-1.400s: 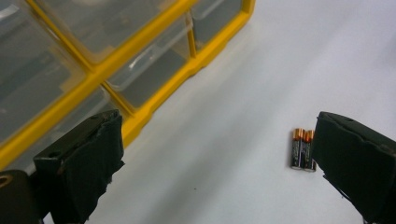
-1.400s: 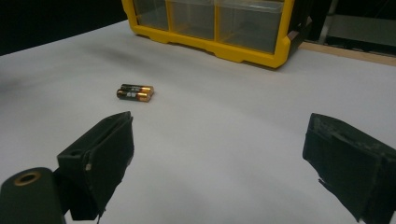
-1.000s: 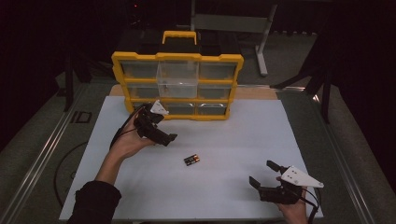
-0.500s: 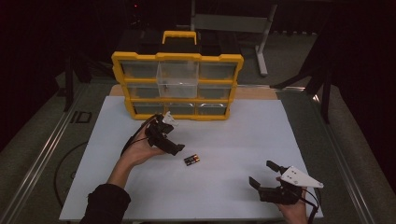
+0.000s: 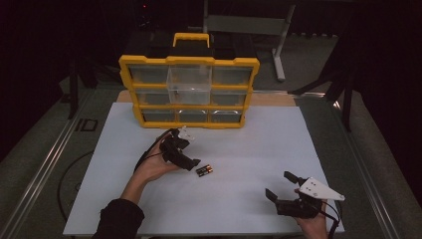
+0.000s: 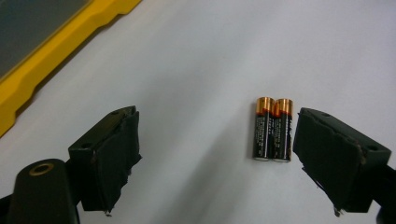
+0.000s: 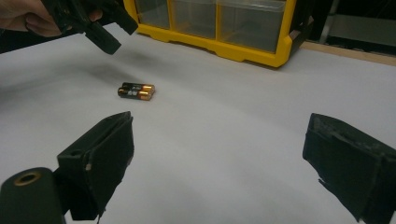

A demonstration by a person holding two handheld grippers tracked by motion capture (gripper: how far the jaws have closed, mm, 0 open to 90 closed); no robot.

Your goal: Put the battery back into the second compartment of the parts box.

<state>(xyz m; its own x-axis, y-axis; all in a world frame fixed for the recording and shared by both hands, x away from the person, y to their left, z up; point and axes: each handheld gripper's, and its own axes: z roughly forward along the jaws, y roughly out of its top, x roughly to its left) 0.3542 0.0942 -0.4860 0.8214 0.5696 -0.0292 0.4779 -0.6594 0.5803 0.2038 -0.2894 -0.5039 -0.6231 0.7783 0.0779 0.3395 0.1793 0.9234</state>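
Copper-capped and black-bodied, two batteries point(image 5: 204, 171) lie side by side, touching, on the white table point(image 5: 259, 149) a little toward six o'clock from its middle, with nothing gripping them. At twelve o'clock stands the yellow drawer organizer point(image 5: 189, 92), its centre drawer point(image 5: 189, 85) pulled out and, as far as I can tell, empty. The left gripper point(image 5: 191, 163) hangs just at nine o'clock of the pair, jaws spread wide and holding nothing; in the left gripper view the batteries point(image 6: 273, 129) sit just inside its right-hand pad point(image 6: 338, 158), not yet centred between the pads. The right gripper point(image 5: 279, 186) rests near five o'clock of the table, well apart from the batteries, jaws likewise wide and empty. I judge the work barely begun: the approach is nearly made, while centring, closing, lifting and presumably carrying to the open drawer all remain.
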